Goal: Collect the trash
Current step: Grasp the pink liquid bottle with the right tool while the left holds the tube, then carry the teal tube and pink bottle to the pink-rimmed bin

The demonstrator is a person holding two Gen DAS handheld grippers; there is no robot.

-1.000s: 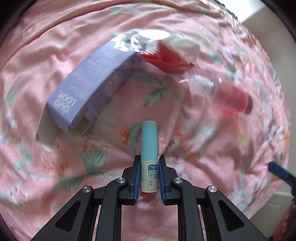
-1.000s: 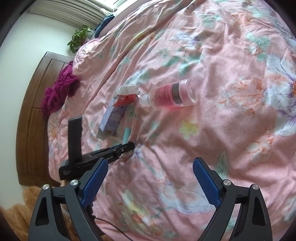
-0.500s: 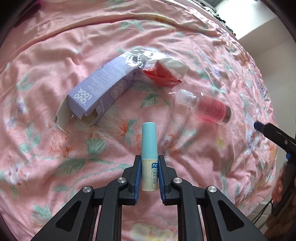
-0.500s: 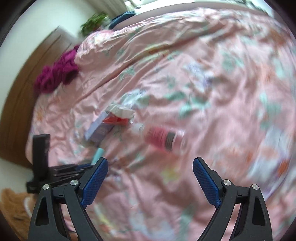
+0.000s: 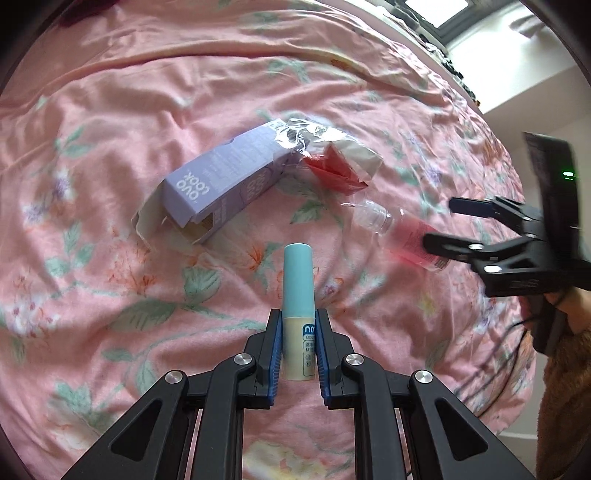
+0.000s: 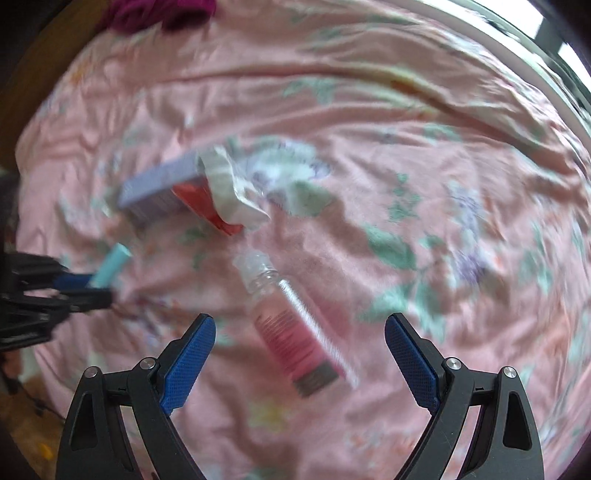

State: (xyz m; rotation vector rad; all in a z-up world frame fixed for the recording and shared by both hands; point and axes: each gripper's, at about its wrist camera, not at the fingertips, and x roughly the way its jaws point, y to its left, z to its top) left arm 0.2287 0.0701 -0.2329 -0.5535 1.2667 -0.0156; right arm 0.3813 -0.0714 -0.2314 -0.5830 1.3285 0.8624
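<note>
My left gripper [image 5: 298,325] is shut on a small tube with a teal cap [image 5: 297,280], held up off the pink floral bedspread [image 5: 110,110]. On the bed beyond it lie a lilac carton [image 5: 218,184], a crumpled clear and red wrapper [image 5: 332,162] and a clear bottle of pink liquid [image 5: 402,236]. My right gripper [image 6: 300,349] is open and hangs above that bottle [image 6: 295,332], which lies between its spread blue pads [image 6: 190,354] without touching them. The right gripper [image 5: 465,229] also shows at the right of the left wrist view.
A dark red cloth [image 6: 155,11] lies at the far end of the bed by a wooden headboard [image 6: 22,85]. A window [image 5: 439,11] is past the bed's far edge. A person's hand and brown fuzzy sleeve [image 5: 561,369] hold the right gripper.
My left gripper has lifted with the tube, so the bed looks farther off. My right gripper has rolled and swept across the bed until it stands over the pink bottle.
</note>
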